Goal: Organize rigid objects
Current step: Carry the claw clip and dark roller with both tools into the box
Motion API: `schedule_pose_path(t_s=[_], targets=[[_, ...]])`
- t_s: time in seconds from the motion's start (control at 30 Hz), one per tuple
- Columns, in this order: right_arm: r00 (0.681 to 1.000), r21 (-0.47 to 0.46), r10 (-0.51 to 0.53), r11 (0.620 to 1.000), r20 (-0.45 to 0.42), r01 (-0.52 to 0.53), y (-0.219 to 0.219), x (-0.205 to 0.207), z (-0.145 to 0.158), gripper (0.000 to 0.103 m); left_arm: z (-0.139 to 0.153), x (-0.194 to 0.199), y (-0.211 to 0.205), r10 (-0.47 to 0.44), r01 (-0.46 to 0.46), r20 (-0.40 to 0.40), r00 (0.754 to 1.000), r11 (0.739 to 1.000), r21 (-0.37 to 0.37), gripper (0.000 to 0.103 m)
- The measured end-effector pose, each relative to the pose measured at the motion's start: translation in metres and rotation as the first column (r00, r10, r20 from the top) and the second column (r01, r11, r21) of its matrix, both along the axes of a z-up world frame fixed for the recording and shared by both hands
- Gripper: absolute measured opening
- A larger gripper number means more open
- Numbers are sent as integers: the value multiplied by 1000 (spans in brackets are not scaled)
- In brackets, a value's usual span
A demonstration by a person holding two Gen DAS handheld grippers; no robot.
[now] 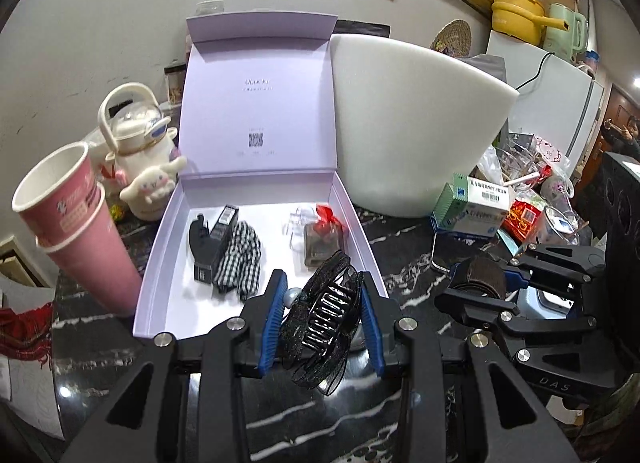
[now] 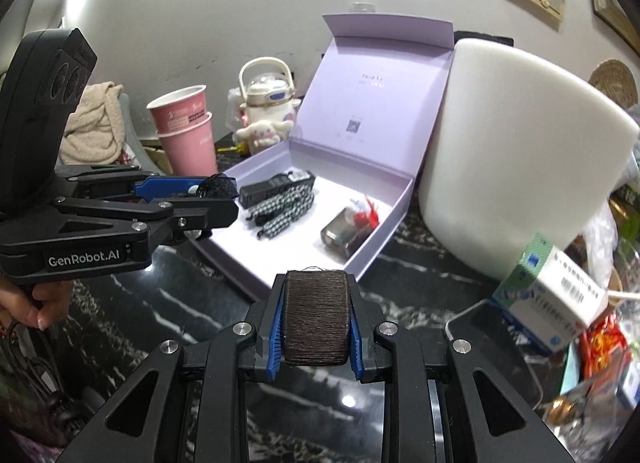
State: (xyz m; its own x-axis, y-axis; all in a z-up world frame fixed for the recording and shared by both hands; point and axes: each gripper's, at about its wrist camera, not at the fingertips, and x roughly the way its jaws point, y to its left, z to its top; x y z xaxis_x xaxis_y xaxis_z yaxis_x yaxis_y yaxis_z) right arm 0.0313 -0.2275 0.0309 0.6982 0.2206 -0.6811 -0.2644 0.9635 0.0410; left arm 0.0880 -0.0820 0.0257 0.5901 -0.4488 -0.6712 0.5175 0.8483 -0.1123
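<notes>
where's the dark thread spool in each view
Left wrist view: the dark thread spool sits at right of centre, clamped in the right gripper over the black marble table.
Right wrist view: the spool is at bottom centre, gripped between the blue pads.
Shared landmark: the open lilac box, beyond the spool in both views.

Both wrist views toward lilac box (image 1: 256,231)

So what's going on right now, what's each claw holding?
Left gripper clamped on black hair claw clip. Right gripper clamped on dark thread spool. Open lilac box ahead, partly filled; path looks clear.
</notes>
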Motion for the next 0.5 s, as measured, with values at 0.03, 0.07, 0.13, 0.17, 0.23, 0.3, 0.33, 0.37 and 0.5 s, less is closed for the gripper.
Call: schedule_pose_path(t_s=[0.03,0.07,0.13,0.17,0.23,0.3,0.33,0.37,0.5], targets=[[1000,-1,1,1000,4,-1,-1,2,1,25,2,3,-1,-1,1,4,1000,1000,1,35],[1000,-1,2,1000,9,-2,-1,6,3,25,3,6,-2,-1,1,6,1000,1000,2,35],[1000,0,6,1000,16,-6,-2,12,6,25,5,12,-3,-4,4,9,1000,1000,2,35],[1000,0,8,1000,19,-8,-2,15,7,25,6,15,-4,-6,6,11,1000,1000,1,35],[1000,2,11,1000,24,-11,-2,21,9,25,8,20,-5,-9,9,13,1000,1000,4,35],[1000,2,13,1000,29,-13,-3,28,10,25,9,26,-5,-11,11,15,1000,1000,4,35],[999,3,14,1000,30,-14,-4,31,10,25,10,29,-6,-11,11,15,1000,1000,4,35],[999,4,15,1000,30,-15,-5,35,10,25,10,32,-6,-11,11,15,1000,1000,4,35],[999,3,21,1000,33,-21,-6,48,11,25,9,44,-6,-10,10,9,1000,1000,5,35]])
